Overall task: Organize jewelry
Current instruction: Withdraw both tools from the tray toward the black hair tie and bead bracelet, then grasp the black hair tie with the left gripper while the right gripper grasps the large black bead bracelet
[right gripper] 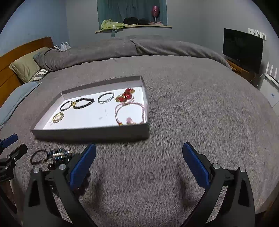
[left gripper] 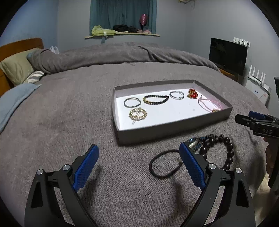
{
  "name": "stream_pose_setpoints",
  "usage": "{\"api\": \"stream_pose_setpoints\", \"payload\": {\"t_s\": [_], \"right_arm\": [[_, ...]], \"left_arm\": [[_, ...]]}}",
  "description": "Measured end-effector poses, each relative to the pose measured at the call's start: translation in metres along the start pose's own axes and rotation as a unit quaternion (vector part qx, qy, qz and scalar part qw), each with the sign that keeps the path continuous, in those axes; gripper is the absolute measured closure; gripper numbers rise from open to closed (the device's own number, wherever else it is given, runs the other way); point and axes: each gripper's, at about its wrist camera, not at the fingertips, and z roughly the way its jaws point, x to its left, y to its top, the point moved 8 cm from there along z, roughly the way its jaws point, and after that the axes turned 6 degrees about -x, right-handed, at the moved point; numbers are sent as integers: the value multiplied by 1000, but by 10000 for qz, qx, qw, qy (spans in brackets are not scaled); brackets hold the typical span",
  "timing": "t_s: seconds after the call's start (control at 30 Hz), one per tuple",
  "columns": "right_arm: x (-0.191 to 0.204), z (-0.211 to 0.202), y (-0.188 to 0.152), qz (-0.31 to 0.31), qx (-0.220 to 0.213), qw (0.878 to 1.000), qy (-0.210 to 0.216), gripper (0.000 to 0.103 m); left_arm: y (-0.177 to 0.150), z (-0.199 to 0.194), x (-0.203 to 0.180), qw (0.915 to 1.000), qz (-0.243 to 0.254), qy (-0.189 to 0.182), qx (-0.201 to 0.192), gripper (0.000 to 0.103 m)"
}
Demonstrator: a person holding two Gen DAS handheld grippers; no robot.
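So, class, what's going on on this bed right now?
A person holds a tool in each hand over a grey blanket, sorting jewelry into a shallow box. Six pieces already lie inside. A black hair tie, a dark bead bracelet and a blue beaded piece wait outside. The left tool and right tool are open and empty.

You are facing a bed covered by a grey blanket (left gripper: 69,122), bunched into a ridge along the far side. At the left, an olive pillow (left gripper: 15,68) leans against a wooden headboard (left gripper: 21,43), with a light blue cloth (left gripper: 14,101) just below it. On the far wall, teal curtains (left gripper: 122,14) hang above a shelf (left gripper: 122,35) holding folded clothes. At the right stands a dark screen (left gripper: 226,55).
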Motion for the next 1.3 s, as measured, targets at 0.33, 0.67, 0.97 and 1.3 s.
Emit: {"api": "stream_pose_setpoints", "payload": {"t_s": [0.33, 0.67, 0.97, 1.3], "right_arm": [[14, -2, -21, -269, -63, 9994, 227, 5], [38, 0, -34, -606, -22, 9958, 681, 5], [46, -3, -36, -681, -64, 9933, 928, 5], [52, -5, -40, -744, -14, 9907, 1140, 5]], "left_arm": [[-14, 1, -14, 9996, 241, -96, 79, 10], [-19, 8, -18, 9992, 340, -152, 136, 10], [-19, 12, -18, 9991, 230, -325, 162, 11], [-19, 16, -13, 9989, -3, -405, 223, 38]]}}
